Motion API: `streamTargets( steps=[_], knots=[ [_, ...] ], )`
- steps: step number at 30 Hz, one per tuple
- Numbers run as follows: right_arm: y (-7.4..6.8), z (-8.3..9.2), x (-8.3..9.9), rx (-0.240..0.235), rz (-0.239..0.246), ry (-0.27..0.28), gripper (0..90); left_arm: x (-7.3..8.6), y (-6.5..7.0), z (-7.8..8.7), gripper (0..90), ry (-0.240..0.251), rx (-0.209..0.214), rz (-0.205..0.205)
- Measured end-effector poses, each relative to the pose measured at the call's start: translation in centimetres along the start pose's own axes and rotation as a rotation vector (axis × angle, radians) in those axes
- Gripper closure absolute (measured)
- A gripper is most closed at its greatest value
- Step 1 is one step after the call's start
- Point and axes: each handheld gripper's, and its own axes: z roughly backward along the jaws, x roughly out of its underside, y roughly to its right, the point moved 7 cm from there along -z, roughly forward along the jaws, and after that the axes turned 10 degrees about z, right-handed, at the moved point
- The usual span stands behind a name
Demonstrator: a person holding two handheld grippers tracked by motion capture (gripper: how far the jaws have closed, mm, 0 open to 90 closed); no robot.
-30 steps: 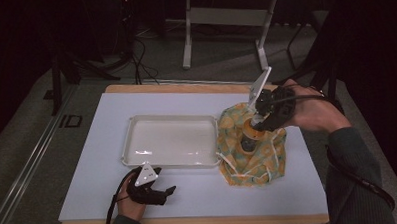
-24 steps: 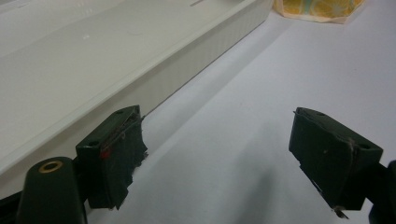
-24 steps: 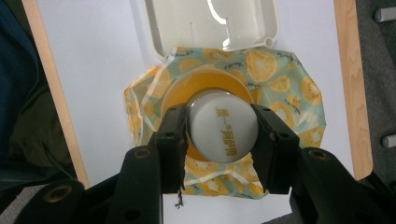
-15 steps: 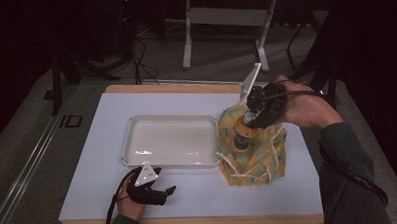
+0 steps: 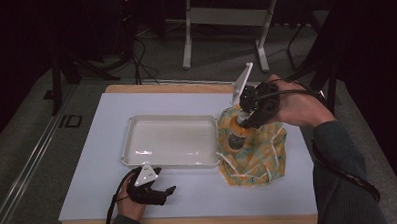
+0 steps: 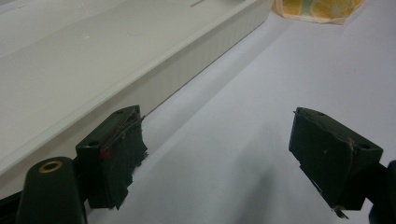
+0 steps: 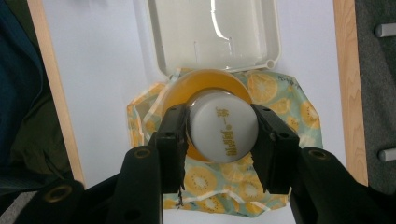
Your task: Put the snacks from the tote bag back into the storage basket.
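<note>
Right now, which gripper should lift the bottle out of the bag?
Right. The right gripper already has its jaws closed on the bottle's white cap inside the orange-print bag. The left gripper rests open on the table near the tray, far from the bottle.

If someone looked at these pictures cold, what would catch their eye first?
Probably the orange-print cloth bag at the table's right, with a bottle's white cap poking out, gripped between the right gripper fingers. Next, the empty white tray mid-table, and the left gripper resting open at the near edge.
</note>
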Motion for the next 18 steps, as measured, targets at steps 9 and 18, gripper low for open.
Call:
streamTargets(
  steps=[9, 18],
  knots=[
    [0.0, -0.4, -0.9, -0.005, 0.012, 0.007, 58.8, 0.0, 0.0, 0.0, 18.2, 0.000, 0.001, 0.001],
    [0.0, -0.6, -2.0, -0.010, 0.026, 0.013, 58.7, 0.0, 0.0, 0.0, 18.1, 0.000, 0.002, 0.001]
  ],
)
